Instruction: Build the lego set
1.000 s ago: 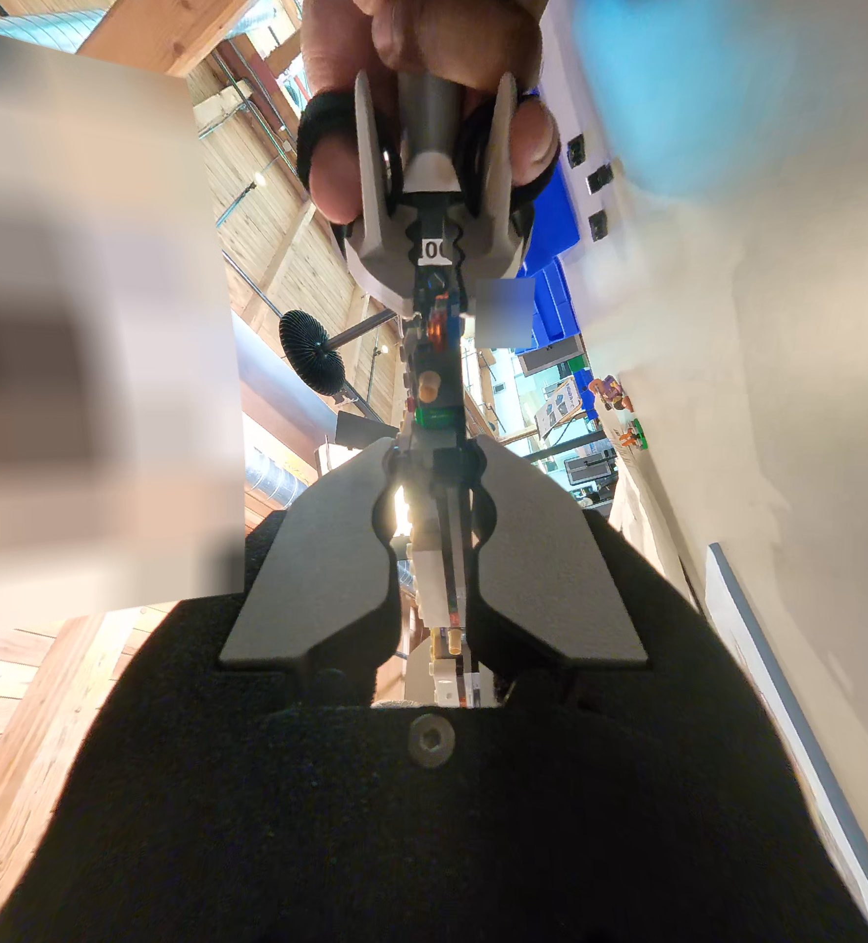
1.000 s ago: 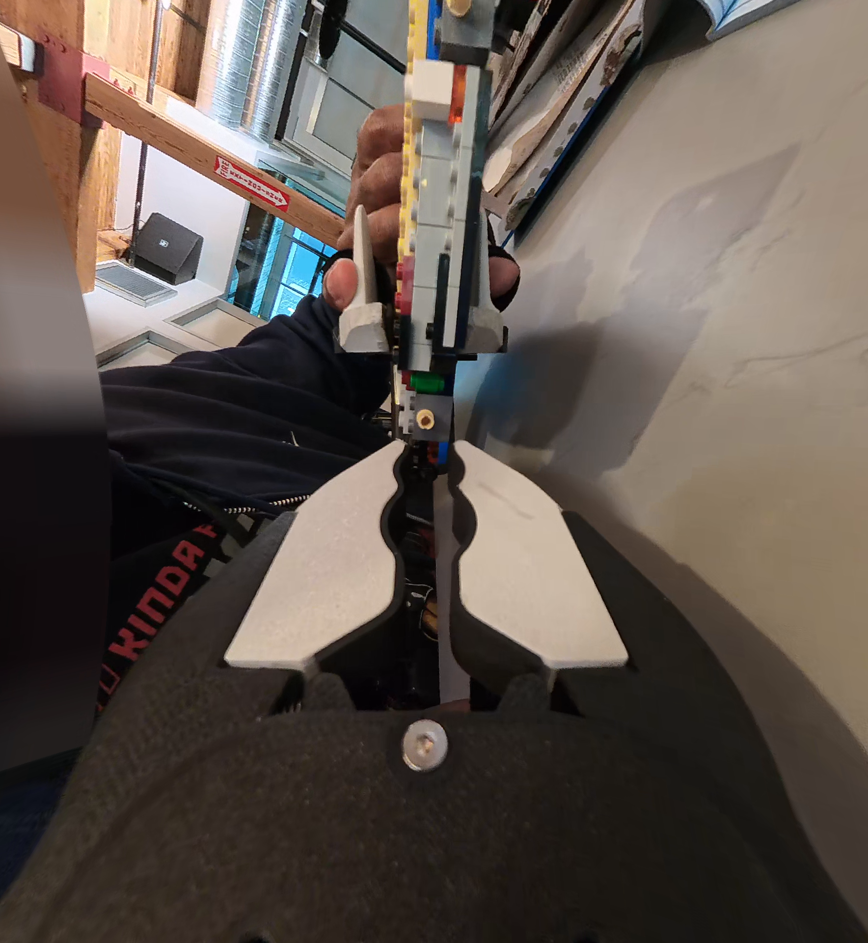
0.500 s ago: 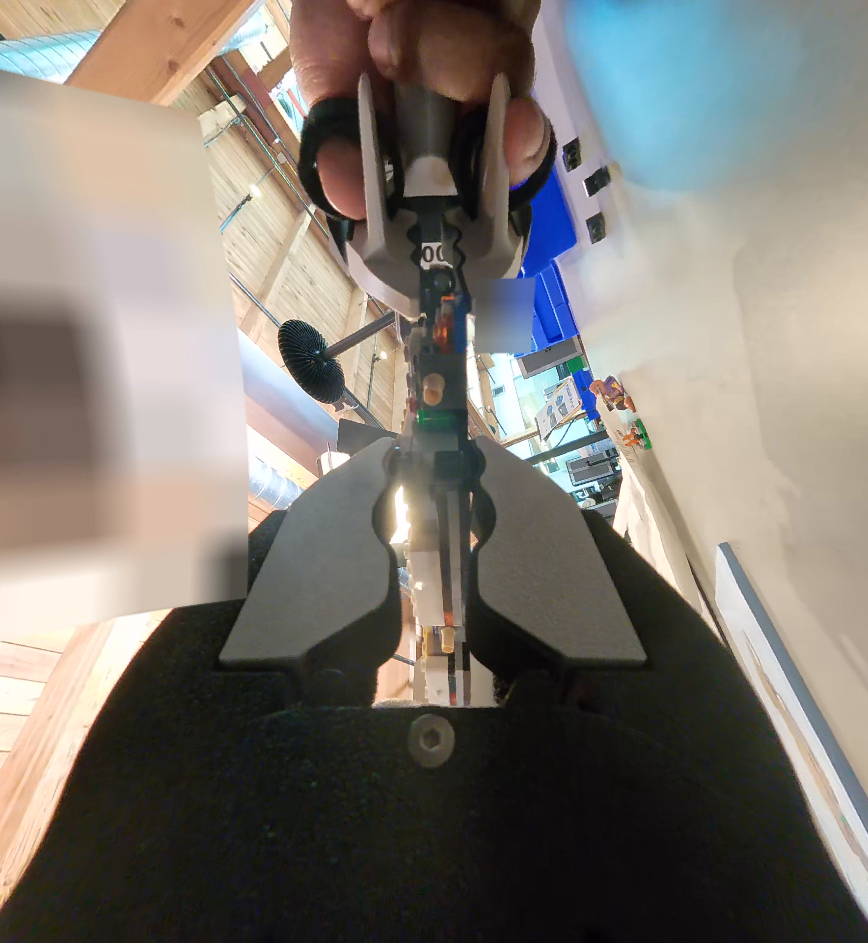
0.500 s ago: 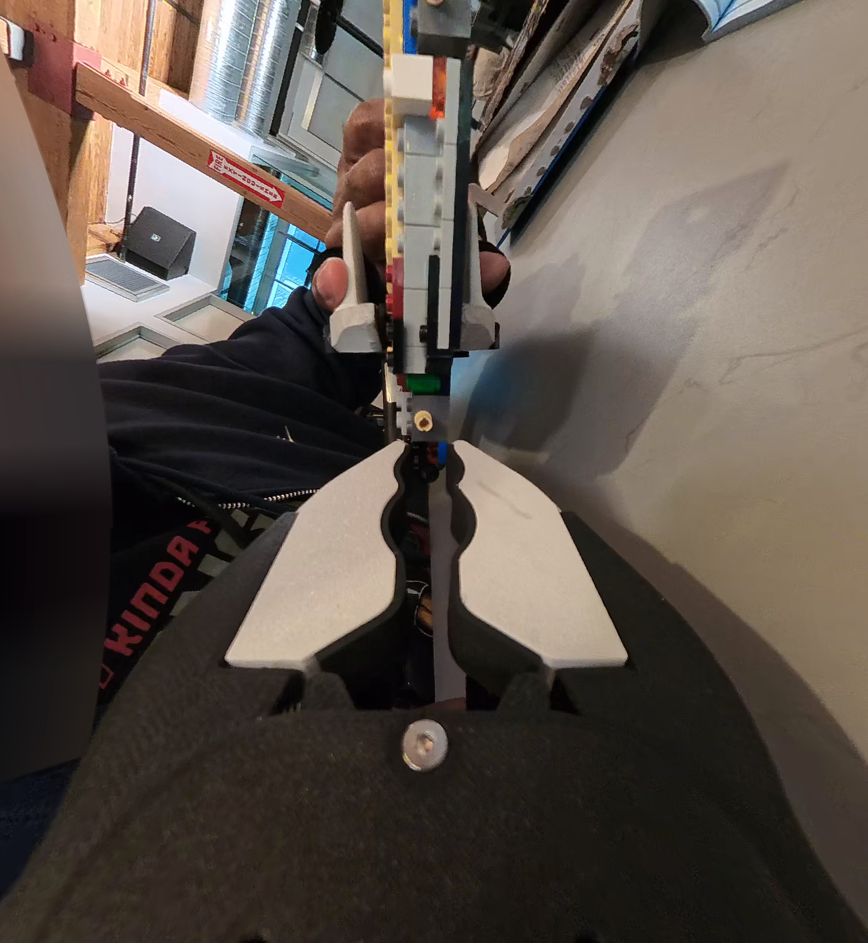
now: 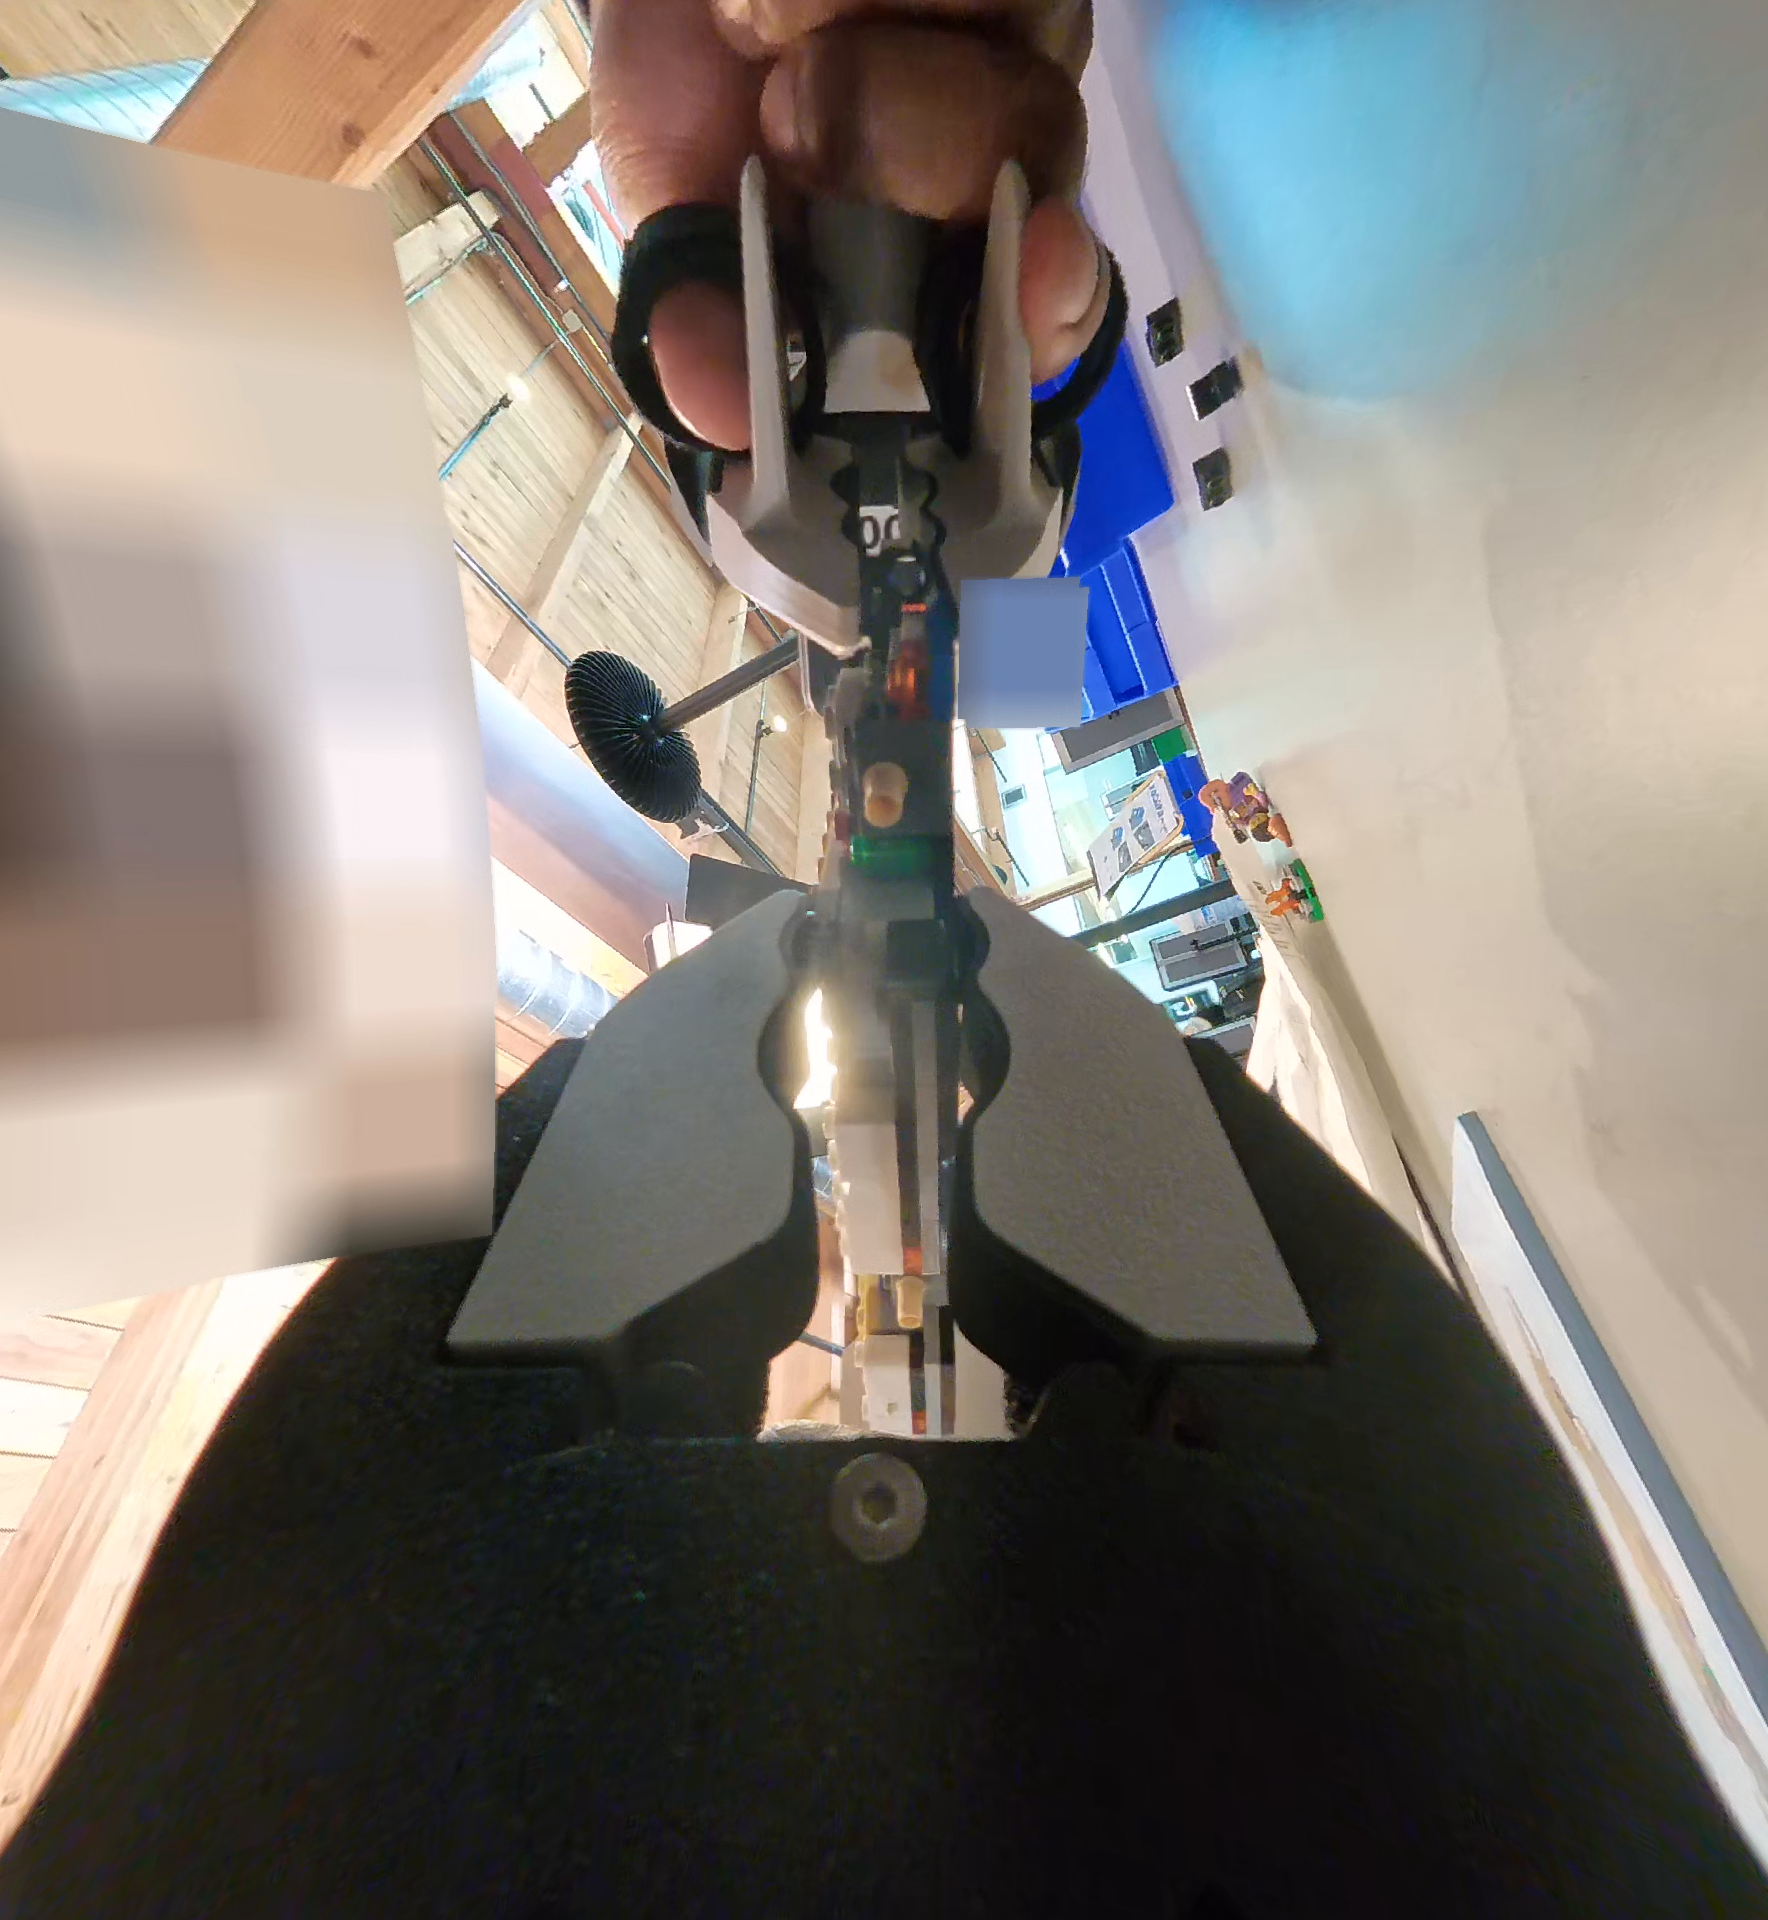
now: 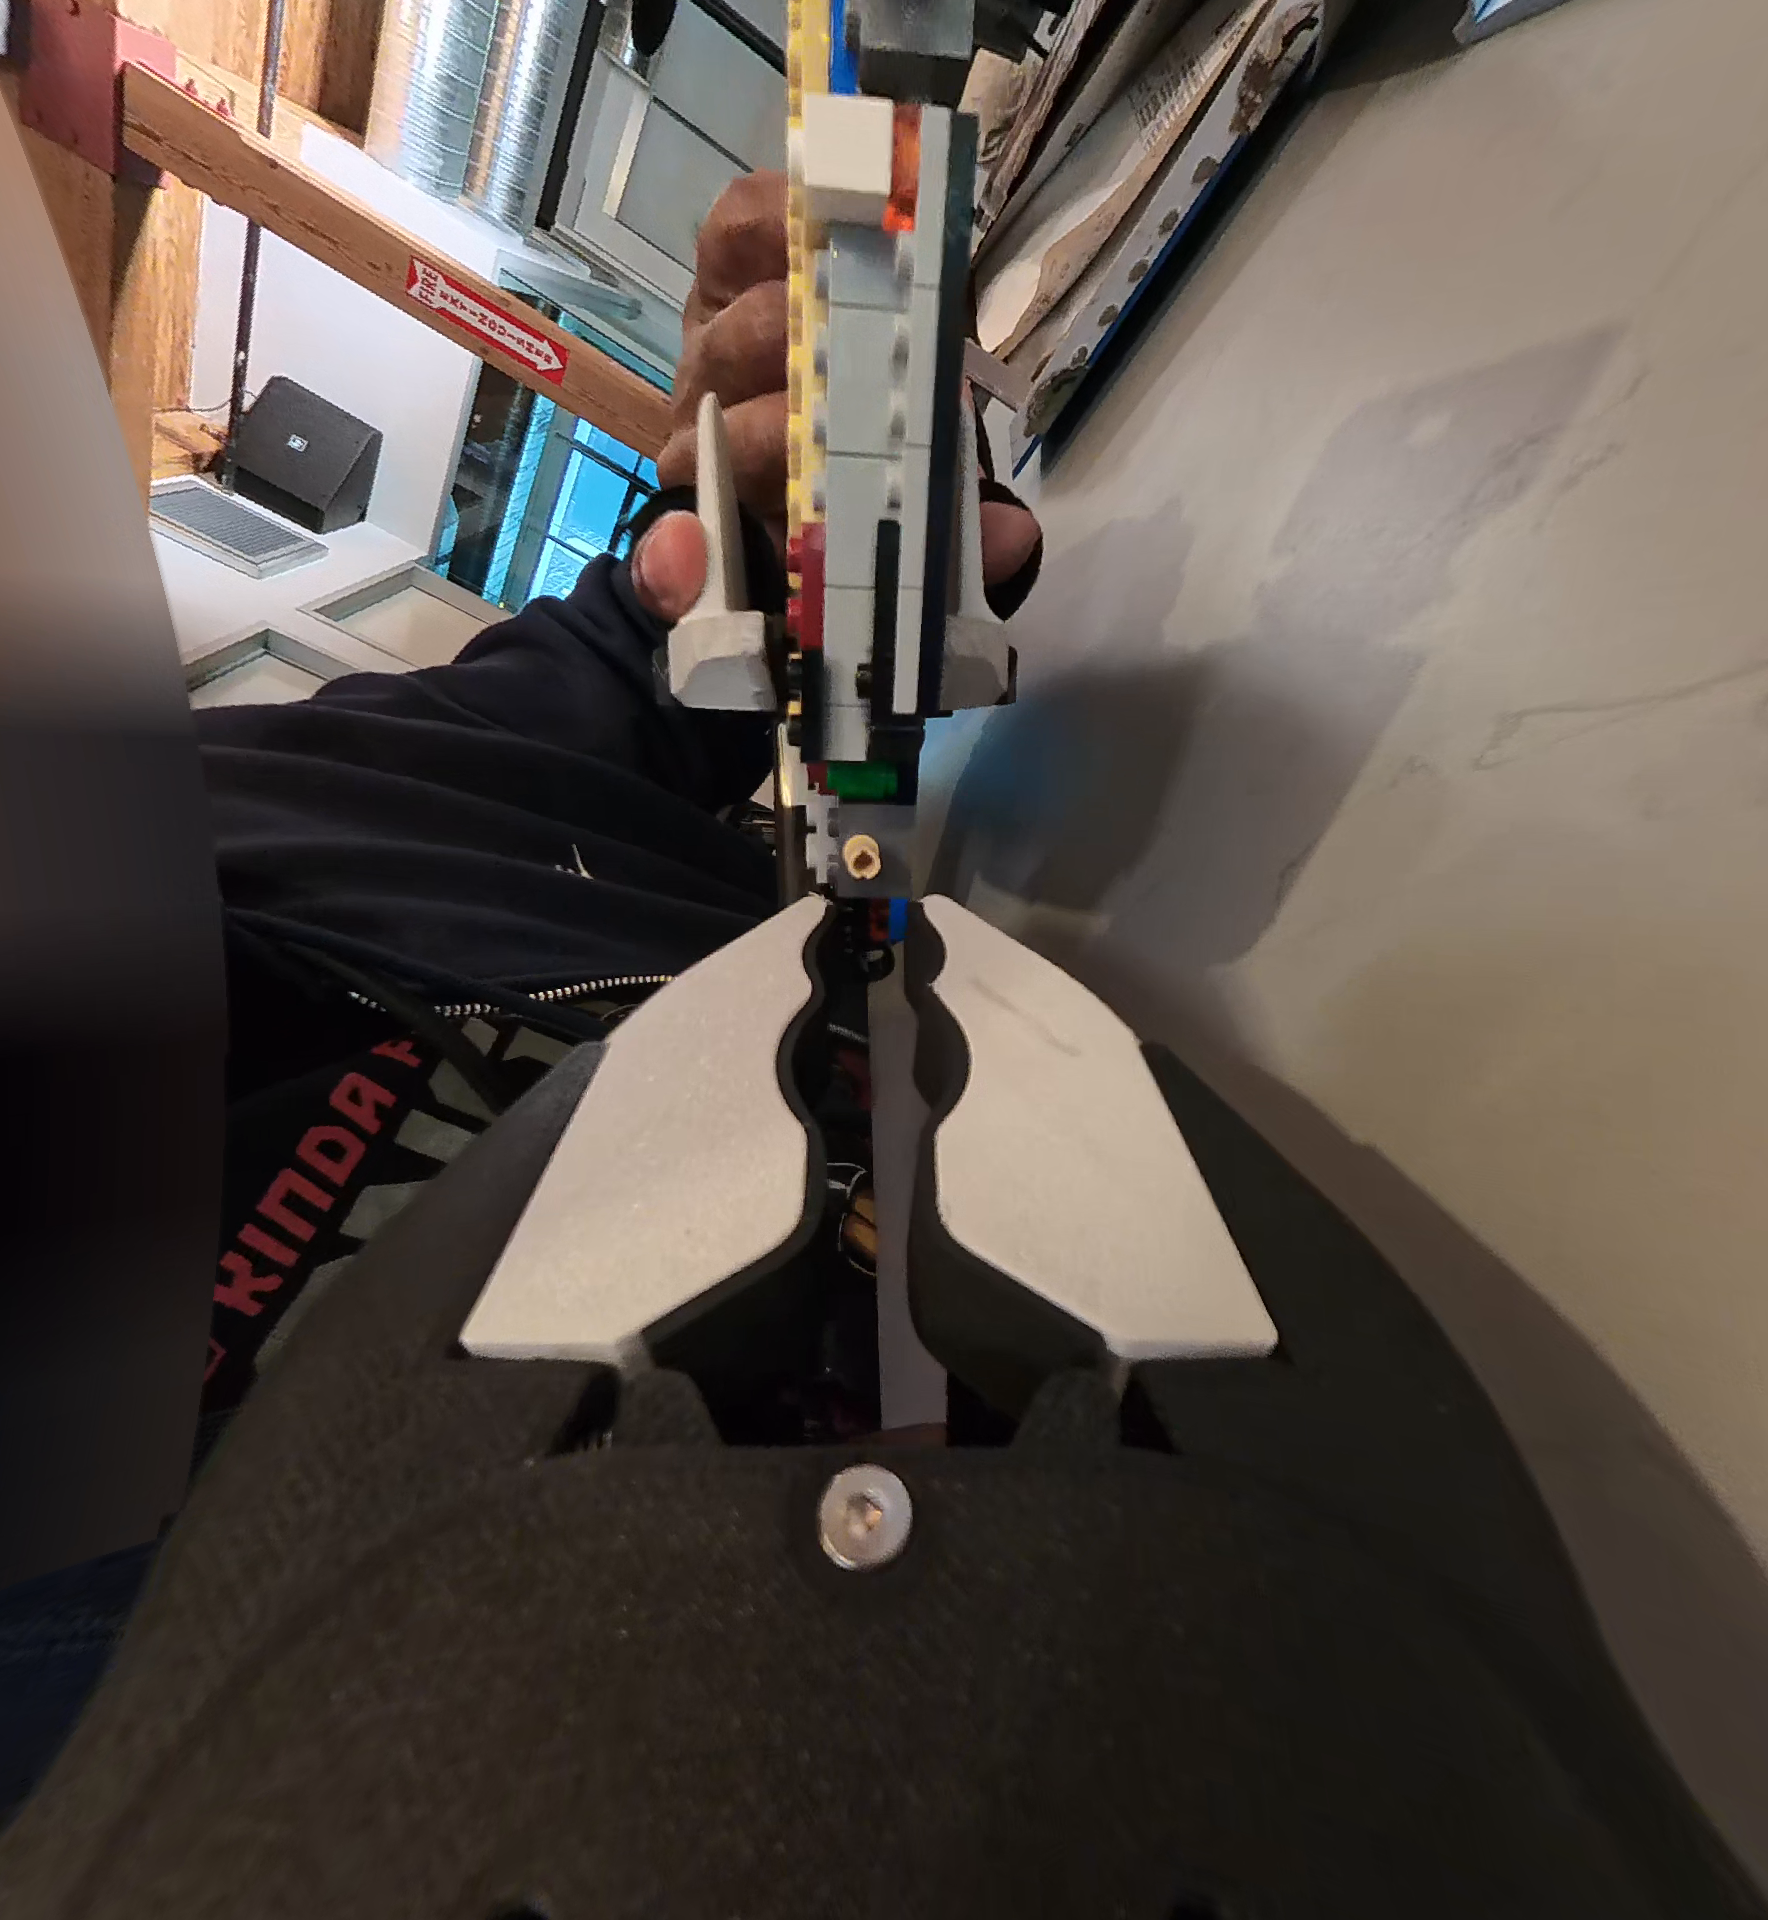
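Toy-brick model, a long narrow build of studded plastic bricks in light grey, white, yellow, red, green, blue and translucent orange, hangs in the air between the two grippers, clear of the pale marbled surface. Both grippers pinch it at opposite ends. The left gripper has its matte grey jaws closed on one end, with the bricks running back between its fingers. The right gripper clamps the other end, its jaws set narrower on a thin blue and red part. A tan round peg sticks out of a grey block just past its tips. Blue plastic bins stand stacked at the far side; their contents cannot be made out. Small toy figures stand on the surface beyond.
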Motion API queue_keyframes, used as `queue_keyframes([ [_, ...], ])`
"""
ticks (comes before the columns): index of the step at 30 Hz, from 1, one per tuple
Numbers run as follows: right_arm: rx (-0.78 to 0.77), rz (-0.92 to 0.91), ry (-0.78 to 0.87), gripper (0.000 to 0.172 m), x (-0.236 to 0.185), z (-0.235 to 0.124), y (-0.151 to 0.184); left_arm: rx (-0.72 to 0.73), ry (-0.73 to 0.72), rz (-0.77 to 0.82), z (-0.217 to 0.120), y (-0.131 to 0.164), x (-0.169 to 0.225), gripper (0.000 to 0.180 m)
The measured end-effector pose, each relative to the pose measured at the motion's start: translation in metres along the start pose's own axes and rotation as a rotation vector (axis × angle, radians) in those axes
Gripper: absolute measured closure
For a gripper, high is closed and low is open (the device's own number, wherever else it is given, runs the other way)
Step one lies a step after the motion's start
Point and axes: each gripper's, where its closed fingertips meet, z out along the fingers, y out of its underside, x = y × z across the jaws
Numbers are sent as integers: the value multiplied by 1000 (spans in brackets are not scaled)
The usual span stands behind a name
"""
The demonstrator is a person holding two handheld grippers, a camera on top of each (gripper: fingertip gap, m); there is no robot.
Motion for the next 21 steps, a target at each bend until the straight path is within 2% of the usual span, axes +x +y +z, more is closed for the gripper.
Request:
queue_keyframes([
  [12,35,-36,9,160,-1,-2,-6,-32,14,-32,-1,8,1,157],
  [15,63,-114,47,159,-2,-6,-11,-79,10,-85,-1,11,0,157],
  [17,74,-177,91,150,-2,-10,-12,-99,-6,-109,-1,12,-2,157],
  [21,104,-318,153,143,-7,-19,-11,-183,-30,-205,-5,23,-2,157],
])
